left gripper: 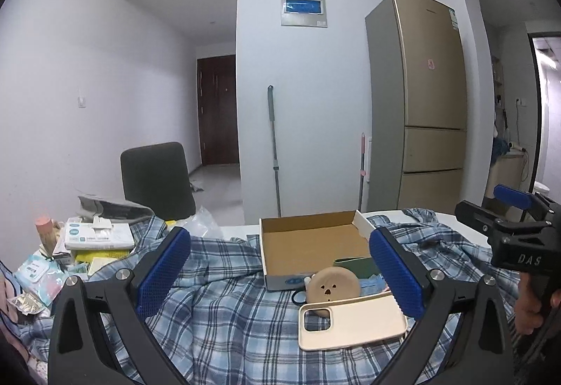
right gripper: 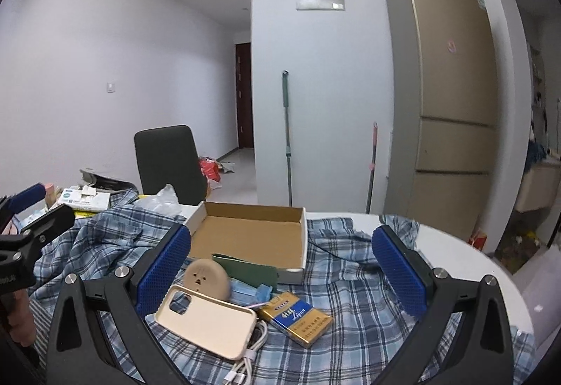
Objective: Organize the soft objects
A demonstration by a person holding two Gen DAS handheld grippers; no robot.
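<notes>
Both the left gripper [left gripper: 280, 274] and right gripper [right gripper: 282, 274] hover spread and empty. The cream silicone phone case [right gripper: 207, 323] lies just before the open cardboard box [right gripper: 250, 237], ready for collecting.

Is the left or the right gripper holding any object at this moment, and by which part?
Nothing is held. The left gripper and the right gripper are both open, with the phone case lying free on the plaid cloth.

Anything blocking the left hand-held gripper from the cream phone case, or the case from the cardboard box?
Left hand-held gripper is open with nothing visible before the cream silicone phone case. Toward the open cardboard box, a round tan plush pouch sits against the front wall.
</notes>
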